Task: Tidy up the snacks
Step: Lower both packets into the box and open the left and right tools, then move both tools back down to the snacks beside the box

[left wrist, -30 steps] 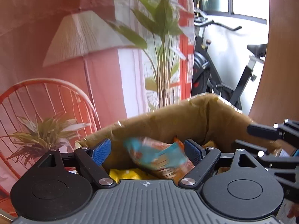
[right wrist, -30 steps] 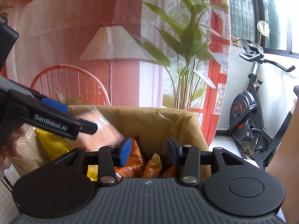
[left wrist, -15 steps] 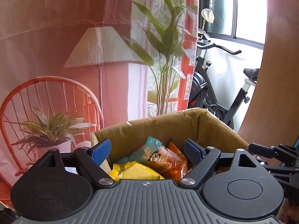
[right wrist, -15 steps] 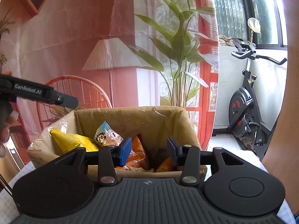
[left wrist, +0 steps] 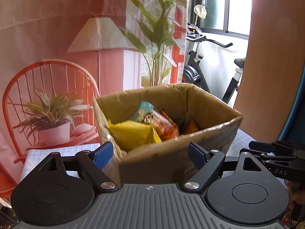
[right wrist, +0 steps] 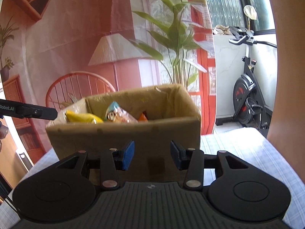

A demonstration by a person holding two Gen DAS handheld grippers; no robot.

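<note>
A brown cardboard box [left wrist: 152, 162] [right wrist: 124, 135] stands on the checked tablecloth. Inside it lie a yellow packet [left wrist: 133, 135] [right wrist: 82, 117], a blue-topped panda packet [left wrist: 148, 117] [right wrist: 114, 114] and orange packets [left wrist: 169, 129] [right wrist: 143, 117]. My left gripper [left wrist: 150, 153] is open wide and empty, a little short of the box's near corner. My right gripper [right wrist: 152, 154] has its blue pads narrowly apart with nothing between them, in front of the box's near wall. One finger of the left gripper [right wrist: 43, 112] reaches in from the left beside the box.
The checked tablecloth [right wrist: 238, 148] shows to the right of the box. Behind hangs a printed backdrop with a lamp, a red chair and plants. An exercise bike [right wrist: 246, 87] stands by the window on the right. A brown panel edges the far right.
Both grippers have drawn back from the box, which now looks smaller and lower. The panda packet, blurred between the left fingers a second ago, now lies in the box.
</note>
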